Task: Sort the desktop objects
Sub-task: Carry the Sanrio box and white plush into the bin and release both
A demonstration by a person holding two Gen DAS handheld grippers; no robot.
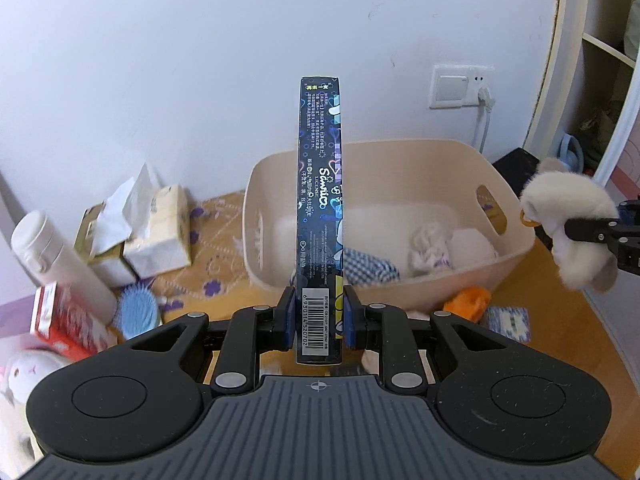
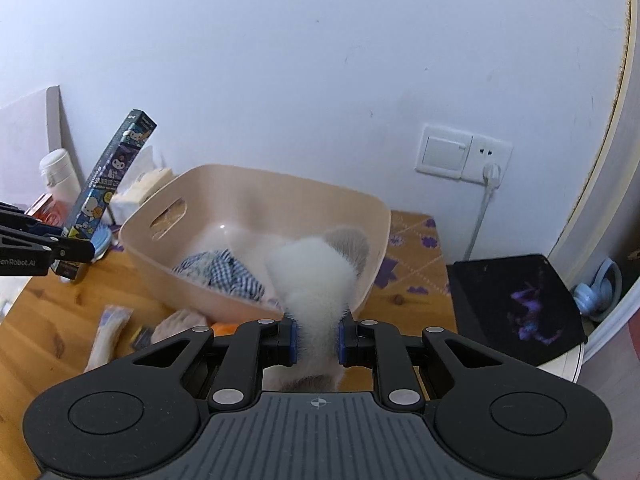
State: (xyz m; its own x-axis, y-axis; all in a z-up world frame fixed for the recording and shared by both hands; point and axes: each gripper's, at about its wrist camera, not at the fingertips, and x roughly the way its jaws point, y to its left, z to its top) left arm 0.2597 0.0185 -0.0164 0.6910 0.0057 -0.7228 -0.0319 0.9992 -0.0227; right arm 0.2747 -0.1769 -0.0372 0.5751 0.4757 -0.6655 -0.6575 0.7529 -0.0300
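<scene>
My left gripper (image 1: 319,316) is shut on a long dark cartoon-printed box (image 1: 320,184), held upright with its barcode end between the blue pads. The same box (image 2: 112,172) shows at the left of the right wrist view, tilted. My right gripper (image 2: 316,338) is shut on a fluffy white plush toy (image 2: 316,276), which also appears at the right edge of the left wrist view (image 1: 568,224). Both are held just in front of a beige plastic basket (image 1: 516,252) (image 2: 376,216) that contains a blue checked cloth (image 2: 224,270) and white fabric (image 1: 432,248).
On the wooden desk (image 2: 60,304) lie tissue packs (image 1: 156,232), a white bottle (image 1: 52,256), a red box (image 1: 64,320), a blue hairbrush (image 1: 138,310), an orange item (image 1: 468,302) and a small packet (image 1: 508,320). A black pad (image 2: 516,304) and a wall socket (image 2: 464,154) are on the right.
</scene>
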